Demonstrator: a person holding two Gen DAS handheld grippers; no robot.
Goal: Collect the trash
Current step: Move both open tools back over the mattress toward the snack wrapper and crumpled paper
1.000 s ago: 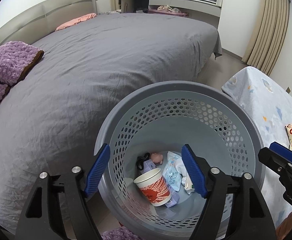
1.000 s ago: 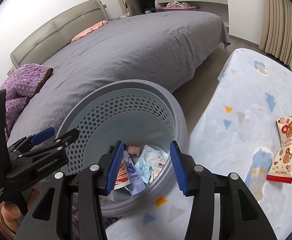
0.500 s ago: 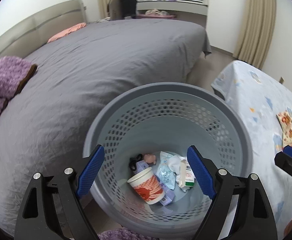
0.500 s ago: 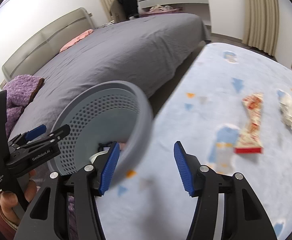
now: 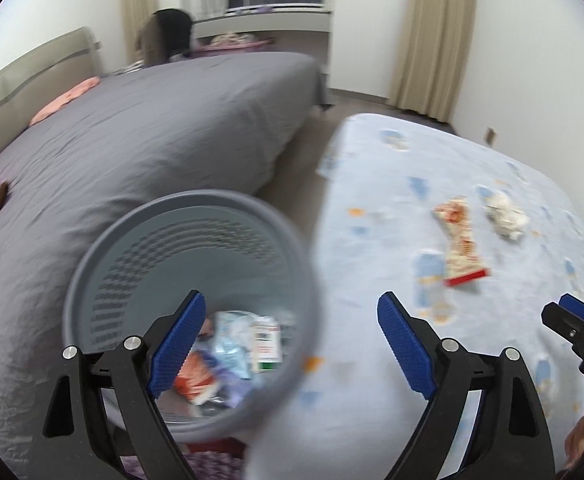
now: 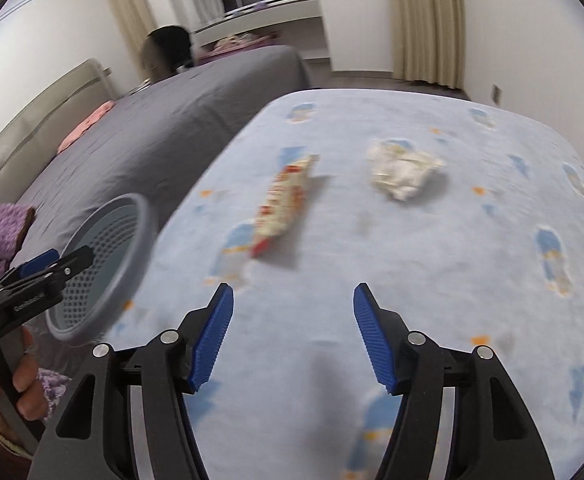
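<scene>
A round grey plastic basket with perforated walls point(image 5: 91, 280) stands upright on the floor between a grey bed and the light-blue patterned surface point(image 6: 432, 280). Inside it, at the bottom, lies a loose heap of rubbish: a red-and-white paper cup point(image 5: 195, 380) on its side, a pale blue crumpled wrapper point(image 5: 231, 344) and a small white carton with a green edge point(image 5: 267, 344), all touching one another. On the surface, well apart from the basket, lies a long flat red-and-cream snack wrapper point(image 6: 281, 204), slightly buckled. Near it, on its right, sits a crumpled white paper ball point(image 6: 402, 172). The two do not touch.
</scene>
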